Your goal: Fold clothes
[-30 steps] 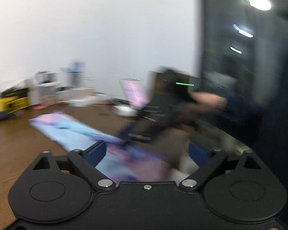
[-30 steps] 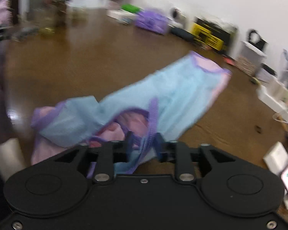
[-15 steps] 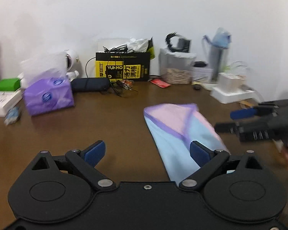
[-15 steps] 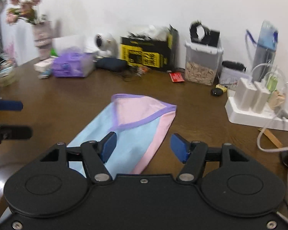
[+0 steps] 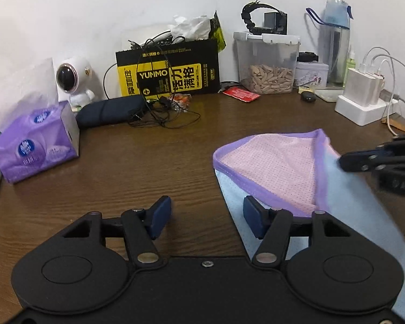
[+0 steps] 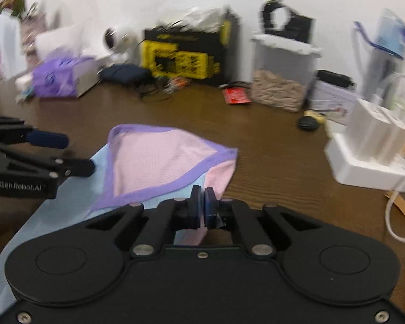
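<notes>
A pink and light-blue garment (image 5: pixel 278 167) with purple trim lies on the brown table, also in the right wrist view (image 6: pixel 159 162). My left gripper (image 5: pixel 206 217) is open and empty, its right pad at the garment's left edge. It also shows in the right wrist view (image 6: pixel 64 154), open over the blue part. My right gripper (image 6: pixel 202 205) is shut on the garment's pink right edge. It shows in the left wrist view (image 5: pixel 378 159) at the far right, over the cloth.
Along the wall stand a purple tissue box (image 5: pixel 37 143), a white camera (image 5: pixel 74 81), a black-yellow box (image 5: pixel 170 70), a clear bin (image 5: pixel 267 62), a water bottle (image 5: pixel 336 40) and a white charger block (image 5: pixel 364 100). Tangled black cables (image 5: pixel 162 110) lie mid-table.
My right gripper has closed on the garment's pink edge; half a second ago it was open. My left gripper has come lower and closer to the cloth's left edge, still open.
</notes>
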Tool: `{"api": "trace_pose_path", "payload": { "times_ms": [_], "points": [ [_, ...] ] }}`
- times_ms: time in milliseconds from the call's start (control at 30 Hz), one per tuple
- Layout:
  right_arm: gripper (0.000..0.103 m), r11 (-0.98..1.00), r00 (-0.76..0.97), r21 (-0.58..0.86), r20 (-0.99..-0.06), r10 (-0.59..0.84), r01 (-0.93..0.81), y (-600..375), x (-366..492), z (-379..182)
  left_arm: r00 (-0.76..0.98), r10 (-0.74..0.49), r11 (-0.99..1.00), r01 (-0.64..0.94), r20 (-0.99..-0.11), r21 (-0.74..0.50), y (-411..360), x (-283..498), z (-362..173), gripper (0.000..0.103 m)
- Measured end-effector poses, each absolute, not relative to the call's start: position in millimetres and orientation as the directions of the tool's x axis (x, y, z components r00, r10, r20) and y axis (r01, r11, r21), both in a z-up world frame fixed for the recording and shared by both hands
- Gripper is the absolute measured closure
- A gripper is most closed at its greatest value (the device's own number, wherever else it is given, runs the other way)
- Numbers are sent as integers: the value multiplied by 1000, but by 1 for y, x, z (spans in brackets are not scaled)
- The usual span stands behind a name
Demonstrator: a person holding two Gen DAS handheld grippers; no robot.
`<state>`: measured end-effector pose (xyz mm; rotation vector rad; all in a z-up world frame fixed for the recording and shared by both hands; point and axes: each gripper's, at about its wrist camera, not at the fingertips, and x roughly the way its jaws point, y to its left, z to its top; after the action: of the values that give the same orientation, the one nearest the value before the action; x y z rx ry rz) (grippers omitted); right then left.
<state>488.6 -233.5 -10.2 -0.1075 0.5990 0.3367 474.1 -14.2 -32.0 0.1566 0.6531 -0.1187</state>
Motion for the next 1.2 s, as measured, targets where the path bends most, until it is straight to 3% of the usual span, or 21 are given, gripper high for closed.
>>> {"api": "trace_pose_path", "payload": {
  "times_ms": [133, 200, 300, 433, 467, 567, 733, 867, 933, 967, 1000, 1067, 1200],
  "points": [
    [97, 952, 785, -5, -566, 251, -307, -243, 488, -10, 803, -55, 976, 169, -593, 139, -18, 472, -34, 45],
    [77, 951, 784, -5, -567, 251, -309, -242, 489, -9, 801, -66, 977, 172, -595, 123, -15, 473, -34, 44],
    [66, 949, 802, 0, -535, 266, -314, -241, 483, -4, 795, -85, 980, 176, -601, 95, -10, 476, -34, 43],
    [67, 945, 787, 10, -551, 279, -328, -240, 489, -10, 792, -91, 981, 176, -604, 84, -8, 477, -34, 43],
    [72, 944, 781, 9, -558, 279, -330, -240, 490, -10, 794, -86, 980, 176, -602, 92, -9, 477, -34, 43],
    [99, 942, 766, 5, -580, 276, -336, -239, 496, -12, 796, -83, 979, 177, -600, 99, -11, 477, -35, 43],
    [97, 961, 777, 10, -586, 230, -277, -249, 500, -12, 796, -80, 980, 172, -600, 98, -11, 477, -35, 43],
    [69, 948, 781, 24, -561, 274, -316, -250, 476, 3, 795, -56, 979, 162, -604, 122, -13, 474, -27, 43],
    [65, 935, 785, 17, -539, 306, -354, -249, 456, 17, 822, -86, 980, 171, -562, 101, -6, 458, -4, 43],
    [62, 928, 786, 13, -528, 322, -372, -249, 446, 23, 835, -117, 980, 184, -538, 72, -1, 446, 9, 38],
    [52, 920, 786, 8, -517, 338, -391, -248, 436, 30, 846, -148, 979, 198, -513, 43, 6, 434, 21, 30],
    [41, 886, 760, 13, -508, 404, -463, -244, 406, 41, 841, -202, 971, 240, -502, 11, 18, 407, 31, 27],
    [41, 809, 679, -3, -546, 491, -587, -227, 342, 33, 773, -259, 946, 325, -579, 11, 25, 362, 14, 27]
  ]
}}
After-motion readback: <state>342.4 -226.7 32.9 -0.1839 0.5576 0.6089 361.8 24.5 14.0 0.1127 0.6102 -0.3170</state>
